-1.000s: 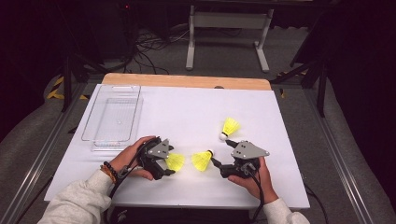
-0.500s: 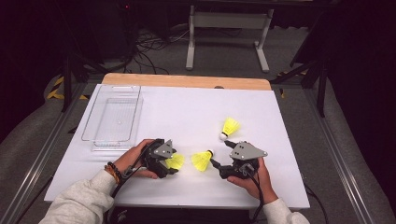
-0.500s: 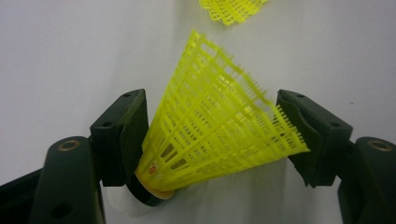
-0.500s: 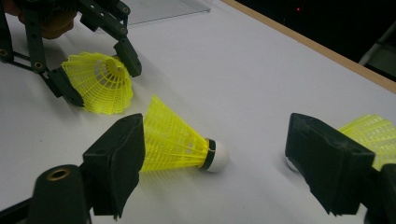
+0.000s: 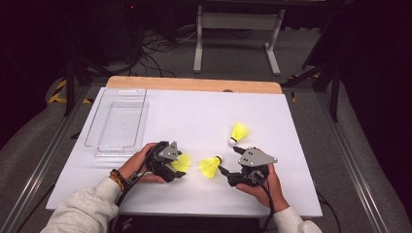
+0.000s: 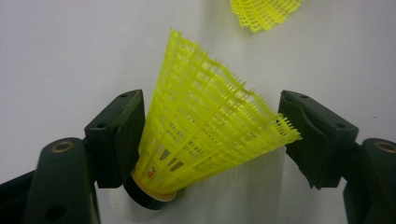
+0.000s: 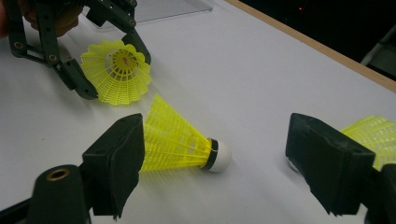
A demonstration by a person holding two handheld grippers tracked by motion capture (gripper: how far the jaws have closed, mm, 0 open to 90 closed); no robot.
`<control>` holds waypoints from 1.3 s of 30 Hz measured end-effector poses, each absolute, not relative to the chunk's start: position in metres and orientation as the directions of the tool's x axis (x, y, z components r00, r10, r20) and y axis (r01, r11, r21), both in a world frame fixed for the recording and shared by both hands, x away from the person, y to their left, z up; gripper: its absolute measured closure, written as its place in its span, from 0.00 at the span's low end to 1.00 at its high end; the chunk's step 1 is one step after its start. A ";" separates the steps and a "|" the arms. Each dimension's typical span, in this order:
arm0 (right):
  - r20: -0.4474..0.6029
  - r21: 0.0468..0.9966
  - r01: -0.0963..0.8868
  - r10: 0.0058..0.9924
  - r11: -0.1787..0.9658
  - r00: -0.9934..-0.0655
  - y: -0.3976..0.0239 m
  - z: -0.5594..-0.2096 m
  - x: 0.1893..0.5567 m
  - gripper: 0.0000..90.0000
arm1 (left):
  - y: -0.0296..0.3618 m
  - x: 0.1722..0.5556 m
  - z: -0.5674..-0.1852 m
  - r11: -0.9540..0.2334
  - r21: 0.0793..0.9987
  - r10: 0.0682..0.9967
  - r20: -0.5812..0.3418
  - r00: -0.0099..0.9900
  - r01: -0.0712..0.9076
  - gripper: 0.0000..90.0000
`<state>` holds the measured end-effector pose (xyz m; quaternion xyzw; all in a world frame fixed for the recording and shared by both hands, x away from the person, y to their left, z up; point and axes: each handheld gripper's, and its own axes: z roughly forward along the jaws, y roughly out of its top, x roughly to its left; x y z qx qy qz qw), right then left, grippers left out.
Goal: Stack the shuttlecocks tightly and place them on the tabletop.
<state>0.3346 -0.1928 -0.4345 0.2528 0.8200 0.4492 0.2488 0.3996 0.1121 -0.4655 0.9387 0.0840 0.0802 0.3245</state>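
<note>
1. Writing: the cork base of the shuttlecock at the left gripper carries a small red mark, too small to read.
2. Count: three yellow shuttlecocks, two grippers, one clear tray, all on the white desk (image 5: pixel 194 116).
3. The clear tray (image 5: pixel 116 125) lies at the desk's far left and holds nothing.
4. The left gripper (image 5: pixel 179 165) sits just right of the tray's near end. Its fingers (image 6: pixel 119 135) have just been opening a little; the left shuttlecock (image 6: pixel 205 121) stands between them, one finger against its base, the other at the skirt's rim, whether clamped I cannot tell.
5. The middle shuttlecock (image 5: pixel 210 166) lies on its side just right of the left gripper, white cap towards the right gripper (image 5: pixel 228 170).
6. The right gripper's fingers (image 7: pixel 116 158) stand apart; one touches the skirt, the other is clear of the cap.
7. The third shuttlecock (image 5: pixel 239 132) lies free, beyond the right gripper.
</note>
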 end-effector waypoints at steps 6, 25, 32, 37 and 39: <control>-0.181 0.862 0.193 0.639 0.470 -0.747 -0.193 -0.435 0.335 0.23 | 0.116 0.402 -0.461 -0.755 0.642 0.251 0.094 0.964 0.134 0.26; -0.188 0.857 0.192 0.636 0.479 -0.748 -0.192 -0.435 0.334 0.23 | 0.126 0.406 -0.452 -0.710 0.683 0.365 0.149 0.919 0.171 0.54; -0.193 0.852 0.195 0.638 0.486 -0.746 -0.192 -0.435 0.335 0.23 | 0.131 0.412 -0.454 -0.720 0.661 0.420 0.175 0.891 0.210 0.53; -0.195 0.852 0.195 0.639 0.486 -0.744 -0.192 -0.435 0.336 0.23 | 0.131 0.413 -0.454 -0.734 0.645 0.434 0.204 0.877 0.213 0.55; -0.193 0.851 0.197 0.640 0.486 -0.744 -0.192 -0.436 0.336 0.23 | 0.131 0.412 -0.453 -0.755 0.623 0.437 0.250 0.864 0.202 0.55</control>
